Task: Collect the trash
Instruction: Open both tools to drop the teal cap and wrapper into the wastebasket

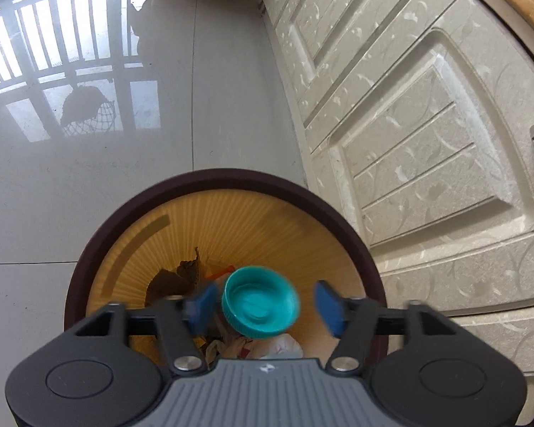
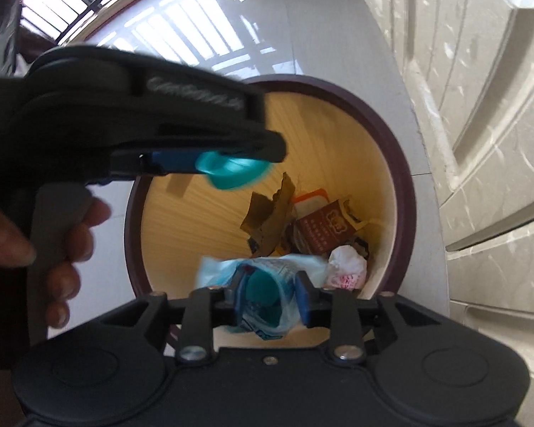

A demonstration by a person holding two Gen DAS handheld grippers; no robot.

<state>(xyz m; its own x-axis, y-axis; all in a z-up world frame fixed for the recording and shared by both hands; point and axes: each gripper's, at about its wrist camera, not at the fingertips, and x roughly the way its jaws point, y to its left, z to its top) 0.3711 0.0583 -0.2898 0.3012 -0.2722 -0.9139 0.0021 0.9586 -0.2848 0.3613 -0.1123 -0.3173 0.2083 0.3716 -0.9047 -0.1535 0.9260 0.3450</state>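
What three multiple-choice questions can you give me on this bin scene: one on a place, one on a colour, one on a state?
1. The teal cap is:
A. over the bin
B. on the floor
C. on the cabinet

2. The bin's rim is:
A. white
B. dark maroon
C. green

3. The left hand-held gripper is:
A. open
B. shut
C. out of view

Answers:
1. A, the cap sits at the gripper's tip above the bin's mouth.
2. B, a dark maroon ring surrounds the yellow inside.
3. A, its blue pads stand wider apart than the cap.
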